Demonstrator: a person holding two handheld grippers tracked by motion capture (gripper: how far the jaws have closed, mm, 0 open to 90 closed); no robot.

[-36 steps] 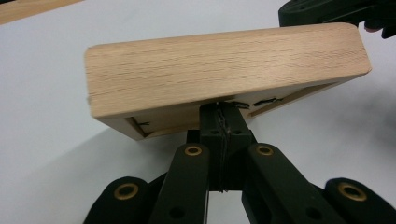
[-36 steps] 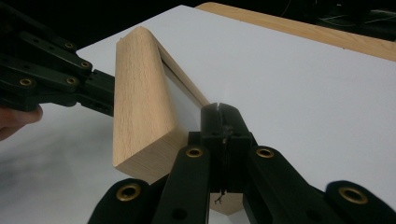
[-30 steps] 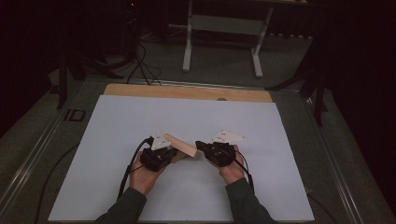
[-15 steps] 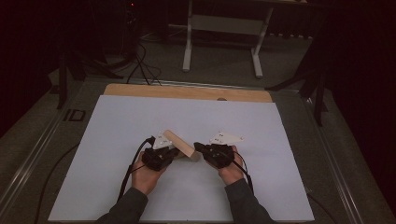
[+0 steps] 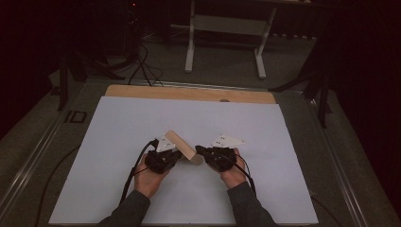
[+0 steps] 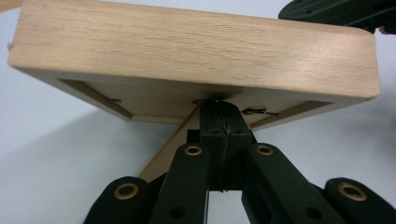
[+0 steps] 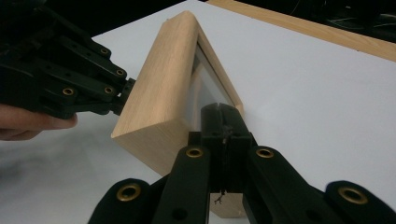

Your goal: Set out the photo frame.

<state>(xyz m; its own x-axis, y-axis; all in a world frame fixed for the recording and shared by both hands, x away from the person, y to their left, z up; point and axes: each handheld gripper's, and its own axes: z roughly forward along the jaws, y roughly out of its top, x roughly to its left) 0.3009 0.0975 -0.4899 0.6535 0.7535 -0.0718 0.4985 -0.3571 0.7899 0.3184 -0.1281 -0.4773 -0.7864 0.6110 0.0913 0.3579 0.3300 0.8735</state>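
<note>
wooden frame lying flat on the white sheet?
No: in the high view the wooden frame stands tilted on one edge between the left tongs and right tongs.

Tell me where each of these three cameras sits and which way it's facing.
High view: above the person's side, looking forward and down at the white table; forearms, both hands.
Left gripper view: rides the left hand-held gripper, facing the wooden frame; shut jaws.
Right gripper view: rides the right hand-held gripper, facing the frame's end; shut jaws.
All views share the frame.
</note>
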